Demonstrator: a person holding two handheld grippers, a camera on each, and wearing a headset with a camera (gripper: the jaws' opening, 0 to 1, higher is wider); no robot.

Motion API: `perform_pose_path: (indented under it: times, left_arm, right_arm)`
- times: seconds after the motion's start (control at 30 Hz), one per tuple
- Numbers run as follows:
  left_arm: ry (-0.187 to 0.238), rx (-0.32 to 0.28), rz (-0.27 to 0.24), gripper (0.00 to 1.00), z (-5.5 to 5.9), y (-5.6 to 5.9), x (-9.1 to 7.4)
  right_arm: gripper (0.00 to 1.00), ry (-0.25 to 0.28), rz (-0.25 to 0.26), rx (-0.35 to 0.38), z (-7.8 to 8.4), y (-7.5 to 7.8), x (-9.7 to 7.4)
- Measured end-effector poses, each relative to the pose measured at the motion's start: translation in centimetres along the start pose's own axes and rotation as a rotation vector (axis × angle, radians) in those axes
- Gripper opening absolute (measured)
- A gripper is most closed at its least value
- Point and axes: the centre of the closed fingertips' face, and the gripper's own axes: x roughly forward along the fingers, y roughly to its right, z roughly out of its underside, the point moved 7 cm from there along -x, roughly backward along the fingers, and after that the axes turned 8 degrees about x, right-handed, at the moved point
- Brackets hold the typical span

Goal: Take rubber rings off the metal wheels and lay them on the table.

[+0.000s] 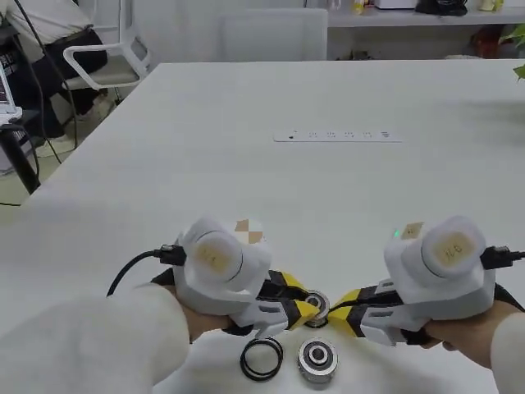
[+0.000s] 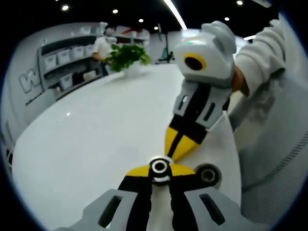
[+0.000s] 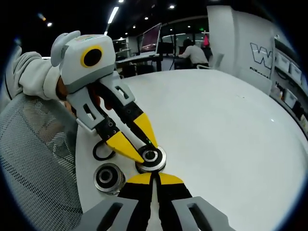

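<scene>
A small metal wheel [image 1: 317,304] sits on the white table [image 1: 246,164] between my two grippers. My left gripper [image 1: 304,309] is shut on that wheel [image 2: 159,167], one yellow tip on each side of it. My right gripper [image 1: 335,310] is shut, and its tips [image 3: 153,177] touch the near rim of the wheel [image 3: 151,157]. Whether they pinch a rubber ring I cannot tell. A second wheel [image 1: 317,359] with a dark ring around it stands near the front edge. Black rubber rings [image 1: 262,358] lie flat to its left.
A white power strip [image 1: 338,135] lies further back on the table. Office chairs [image 1: 102,66] stand at the far left. The table's front edge runs just behind the second wheel. A potted plant [image 2: 126,55] stands at a far table end.
</scene>
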Motion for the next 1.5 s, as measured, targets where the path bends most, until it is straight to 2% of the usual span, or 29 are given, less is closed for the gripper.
perform_pose_path:
  times: [0.03, 0.17, 0.27, 0.37, 0.47, 0.53, 0.57, 0.73, 1.5]
  left_arm:
    - [0.000, 0.000, 0.000, 0.14, 0.0, 0.0, 0.0]
    - [0.001, -0.001, 0.002, 0.14, 0.0, 0.0, 0.0]
    - [0.006, -0.003, 0.003, 0.14, 0.1, 0.0, 0.0]
    - [0.007, -0.006, 0.001, 0.14, 0.1, 0.0, 0.0]
    - [0.007, -0.006, 0.000, 0.14, 0.1, 0.0, -0.1]
    - [0.008, -0.006, 0.000, 0.14, 0.1, 0.0, 0.0]
    - [0.008, -0.007, -0.001, 0.14, 0.1, 0.0, 0.0]
    - [0.007, -0.009, -0.008, 0.13, 0.1, -0.1, -0.1]
    - [0.002, 0.006, -0.015, 0.13, 0.0, -0.1, 0.0]
  right_arm:
    - [0.00, -0.002, 0.004, 0.010, 0.0, 0.1, 0.0]
    - [0.00, -0.009, -0.002, 0.163, 0.0, 0.3, 0.0]
    - [0.00, -0.002, -0.004, 0.220, 0.0, 0.6, -0.3]
    - [0.00, 0.019, 0.000, 0.255, -0.2, 0.9, -0.5]
    - [0.00, 0.050, -0.011, 0.345, -0.4, 1.1, -0.7]
    - [0.00, 0.091, -0.034, 0.386, -0.8, 1.0, -0.7]
    - [0.00, 0.073, -0.036, 0.398, -0.7, 1.0, -1.0]
    - [0.00, 0.074, -0.028, 0.358, -0.9, 0.5, -0.9]
    - [0.00, 0.091, -0.045, 0.329, -1.7, -0.1, -0.8]
